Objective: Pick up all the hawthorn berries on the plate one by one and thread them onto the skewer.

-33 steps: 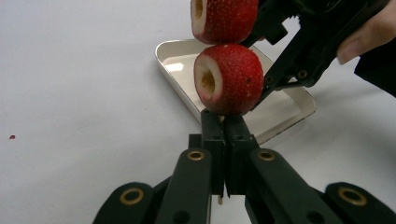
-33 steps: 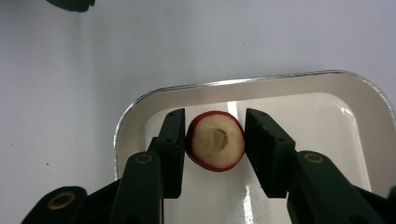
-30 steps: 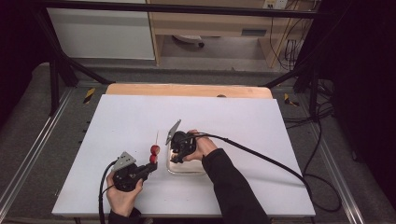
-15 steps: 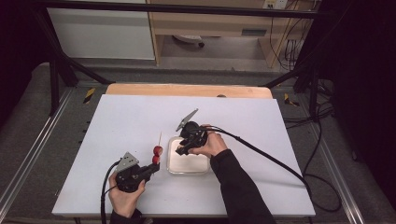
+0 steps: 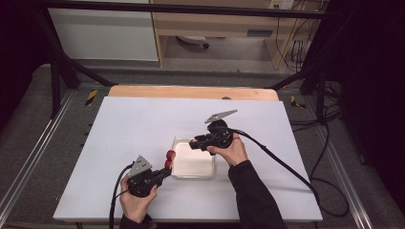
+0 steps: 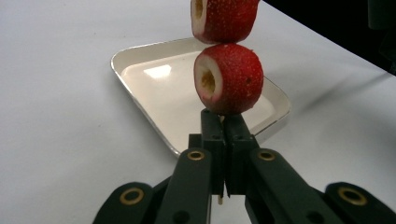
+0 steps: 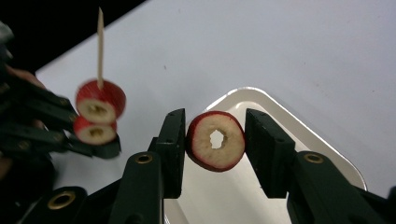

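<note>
- Near the tray's [image 5: 193, 164] 9 o'clock edge, we see the left gripper [image 5: 162, 174] clenched on a thin wooden skewer [image 7: 100, 44], its jaws pressed together with the stick between them.
- On that skewer sit two strawberry pieces [image 6: 228, 79], one above the other, cored so that a pale hollow shows in each; in the right gripper view the bare tip of the stick rises well above them.
- Over the tray's 12 o'clock rim, the right gripper [image 5: 195, 143] is grasping a third strawberry piece [image 7: 216, 140], a ring with a hole through its middle. We see one jaw touching its side; at the other jaw there may be a sliver of gap (we cannot tell).
- This ring hangs above the white tray and apart from the skewered pieces, which lie towards 9 o'clock of it in the right gripper view.
- Around the tray, the white table [image 5: 143, 124] gives wide room: bare surface runs to 12 o'clock up to the wooden edge strip [image 5: 191, 92], and out to 3 and 9 o'clock.
- At 6 o'clock the room is tighter, where both forearms come in and the table's near edge lies close behind the left hand [image 5: 136, 202].
- From the right gripper a black cable [image 5: 282, 164] trails off towards 4 o'clock across the table.
</note>
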{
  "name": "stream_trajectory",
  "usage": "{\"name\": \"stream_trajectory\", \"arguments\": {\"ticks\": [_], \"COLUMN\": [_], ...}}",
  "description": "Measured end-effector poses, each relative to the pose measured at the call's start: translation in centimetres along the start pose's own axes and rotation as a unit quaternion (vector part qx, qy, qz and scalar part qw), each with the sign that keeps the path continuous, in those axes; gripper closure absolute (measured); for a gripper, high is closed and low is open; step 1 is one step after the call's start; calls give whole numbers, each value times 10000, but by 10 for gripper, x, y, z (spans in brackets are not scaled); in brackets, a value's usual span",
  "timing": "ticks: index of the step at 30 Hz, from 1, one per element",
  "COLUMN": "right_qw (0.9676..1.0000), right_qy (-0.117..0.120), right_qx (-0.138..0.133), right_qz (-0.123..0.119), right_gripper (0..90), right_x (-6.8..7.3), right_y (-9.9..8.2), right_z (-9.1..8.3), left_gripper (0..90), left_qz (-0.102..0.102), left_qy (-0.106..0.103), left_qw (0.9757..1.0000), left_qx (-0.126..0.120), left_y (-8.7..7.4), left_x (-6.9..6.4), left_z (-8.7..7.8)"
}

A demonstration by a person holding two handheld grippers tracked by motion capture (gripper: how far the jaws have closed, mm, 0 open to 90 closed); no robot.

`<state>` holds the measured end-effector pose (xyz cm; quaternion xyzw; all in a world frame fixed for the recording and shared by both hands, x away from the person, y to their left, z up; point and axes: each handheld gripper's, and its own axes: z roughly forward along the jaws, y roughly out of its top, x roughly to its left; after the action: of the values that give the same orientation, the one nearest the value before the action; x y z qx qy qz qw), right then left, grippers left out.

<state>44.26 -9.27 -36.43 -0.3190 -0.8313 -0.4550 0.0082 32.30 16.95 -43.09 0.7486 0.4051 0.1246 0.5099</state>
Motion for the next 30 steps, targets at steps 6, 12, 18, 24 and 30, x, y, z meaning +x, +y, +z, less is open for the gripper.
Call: {"name": "stream_trajectory", "arguments": {"ticks": [6,12,18,24,30], "right_qw": [9957,9841,9646,9480,9405], "right_qy": [61,125,207,358,387], "right_qx": [-788,-1569,-2380,-2854,-3077], "right_qz": [484,822,1121,1362,1386], "right_gripper": [600,600,601,601,601], "right_x": [-4,-7,-7,-6,-5], "right_y": [-13,-23,-31,-31,-30], "right_z": [-17,-29,-43,-52,-58], "left_gripper": [887,887,887,887,887], "left_qz": [85,115,209,285,399], "left_qy": [-86,-155,-212,-261,-286], "left_qw": [9999,9998,9996,9992,9988], "left_qx": [-2,14,-15,-23,-11], "left_y": [3,5,10,15,19], "left_x": [-9,-17,-27,-36,-43], "left_z": [7,15,20,26,30]}}
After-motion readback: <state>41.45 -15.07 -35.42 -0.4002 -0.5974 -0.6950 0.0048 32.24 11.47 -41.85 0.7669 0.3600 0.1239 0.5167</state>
